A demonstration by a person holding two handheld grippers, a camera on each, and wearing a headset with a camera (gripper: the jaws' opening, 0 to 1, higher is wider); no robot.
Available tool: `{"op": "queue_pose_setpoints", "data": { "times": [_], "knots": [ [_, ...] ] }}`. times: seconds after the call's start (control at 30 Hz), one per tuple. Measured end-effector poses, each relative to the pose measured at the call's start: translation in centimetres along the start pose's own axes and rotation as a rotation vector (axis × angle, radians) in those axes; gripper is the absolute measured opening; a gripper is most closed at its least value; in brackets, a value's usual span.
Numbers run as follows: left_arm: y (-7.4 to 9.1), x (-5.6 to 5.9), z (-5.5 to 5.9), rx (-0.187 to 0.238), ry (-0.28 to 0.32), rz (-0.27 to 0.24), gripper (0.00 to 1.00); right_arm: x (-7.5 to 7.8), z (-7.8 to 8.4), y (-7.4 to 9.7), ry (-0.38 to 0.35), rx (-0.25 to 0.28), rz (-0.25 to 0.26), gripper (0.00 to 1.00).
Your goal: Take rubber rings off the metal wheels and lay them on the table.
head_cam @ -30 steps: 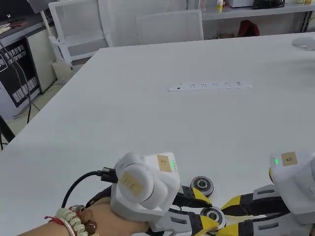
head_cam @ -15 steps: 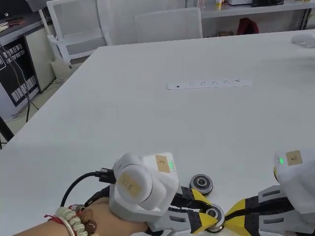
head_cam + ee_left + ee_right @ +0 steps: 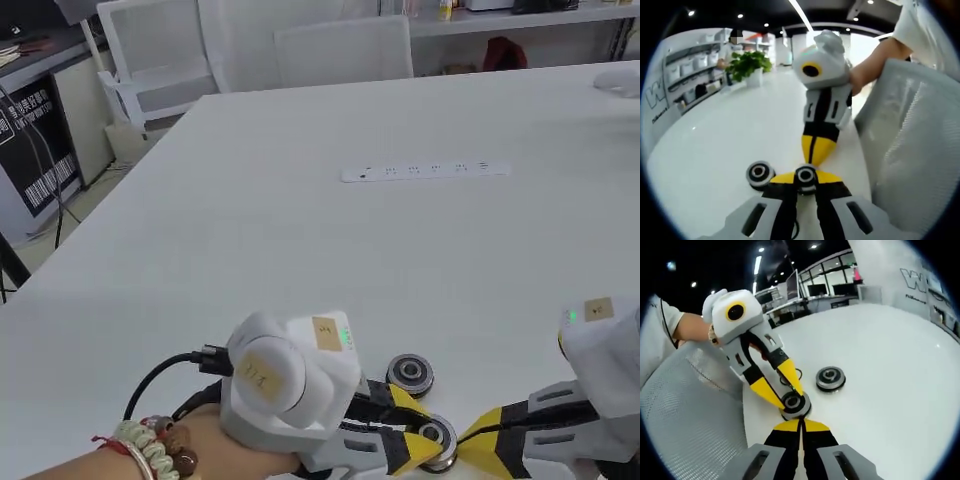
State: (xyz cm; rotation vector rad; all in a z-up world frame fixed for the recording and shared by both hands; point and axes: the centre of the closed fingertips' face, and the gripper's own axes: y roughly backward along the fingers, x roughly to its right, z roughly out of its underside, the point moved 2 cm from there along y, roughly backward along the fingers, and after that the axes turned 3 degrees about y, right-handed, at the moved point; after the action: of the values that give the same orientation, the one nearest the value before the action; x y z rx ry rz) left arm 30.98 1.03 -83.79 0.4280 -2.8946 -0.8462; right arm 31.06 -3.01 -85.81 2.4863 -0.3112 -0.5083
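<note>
**A:** White table, bottom centre of the head view: left gripper clamped round a wheel, right gripper pinched shut against its rim, spare wheel just beside.

**B:** Guessing the ring is stretchy and grippy, so peel from its outer edge.

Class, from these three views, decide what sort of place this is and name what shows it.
Probably an indoor office or lab workroom: a large white table with a power strip on it, white chairs behind it, and monitors under ceiling lights.
</note>
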Motion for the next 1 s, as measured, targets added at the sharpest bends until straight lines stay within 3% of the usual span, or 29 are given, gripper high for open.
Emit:
{"op": "queue_pose_setpoints", "data": {
  "times": [0.23, 0.77, 0.83, 0.93, 1.0],
  "knots": [
    [0.0, 0.0, 0.0, -0.001, -0.004, -0.002, 0.14, 0.1, 0.1, 0.1, -0.182, 0.035, -0.022, 0.00],
    [-0.1, -0.1, 0.0, 0.012, -0.003, -0.007, 0.14, -0.1, -0.3, 0.5, -0.253, 0.096, -0.039, 0.00],
    [-0.1, -0.1, 0.0, 0.013, -0.002, -0.008, 0.14, 0.1, -0.5, 0.7, -0.280, 0.119, -0.040, 0.00],
    [-0.1, -0.1, 0.0, 0.015, -0.002, -0.009, 0.14, -0.3, -1.0, 1.0, -0.360, 0.159, -0.088, 0.00],
    [-0.2, -0.1, 0.0, 0.016, 0.002, -0.008, 0.14, -0.1, -0.9, 0.8, -0.338, 0.157, -0.071, 0.00]
  ]
}}
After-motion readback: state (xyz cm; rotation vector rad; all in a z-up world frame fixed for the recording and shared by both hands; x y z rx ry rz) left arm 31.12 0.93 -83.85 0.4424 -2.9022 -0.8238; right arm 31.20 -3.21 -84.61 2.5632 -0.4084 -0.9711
